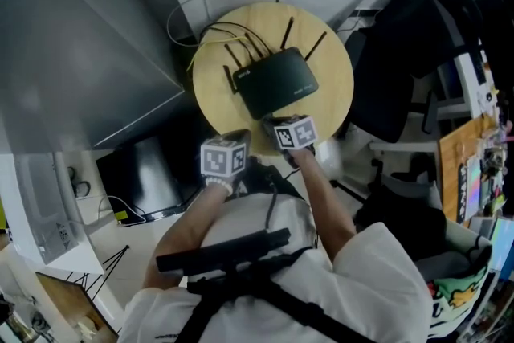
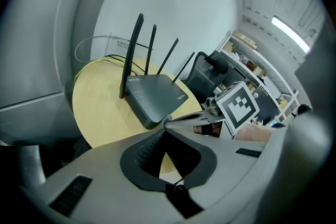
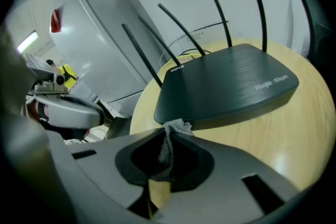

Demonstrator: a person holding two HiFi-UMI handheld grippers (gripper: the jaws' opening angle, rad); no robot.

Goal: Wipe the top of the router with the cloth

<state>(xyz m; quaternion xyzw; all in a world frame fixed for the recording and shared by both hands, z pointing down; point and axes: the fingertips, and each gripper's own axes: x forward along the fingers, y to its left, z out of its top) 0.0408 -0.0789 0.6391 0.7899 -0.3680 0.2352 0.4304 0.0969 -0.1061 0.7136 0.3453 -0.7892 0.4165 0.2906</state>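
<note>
A black router [image 1: 277, 80] with several upright antennas lies on a round wooden table [image 1: 333, 104]. My right gripper [image 3: 173, 127] is shut on a small grey cloth [image 3: 177, 126], which is pinched at the tips and hangs down between the jaws. It sits just short of the router's [image 3: 226, 86] near corner, at the table's front edge. My left gripper [image 2: 164, 122] is shut with nothing in it, and it points at the router [image 2: 155, 94] from the near left. From above, the left gripper [image 1: 229, 147] and the right gripper [image 1: 287, 129] sit side by side.
Yellow cables [image 1: 210, 36] and a white cable loop [image 1: 181, 20] trail behind the router. A grey cabinet [image 1: 80, 36] stands at the left. A black office chair [image 1: 409, 52] and a cluttered desk [image 1: 474, 157] are at the right.
</note>
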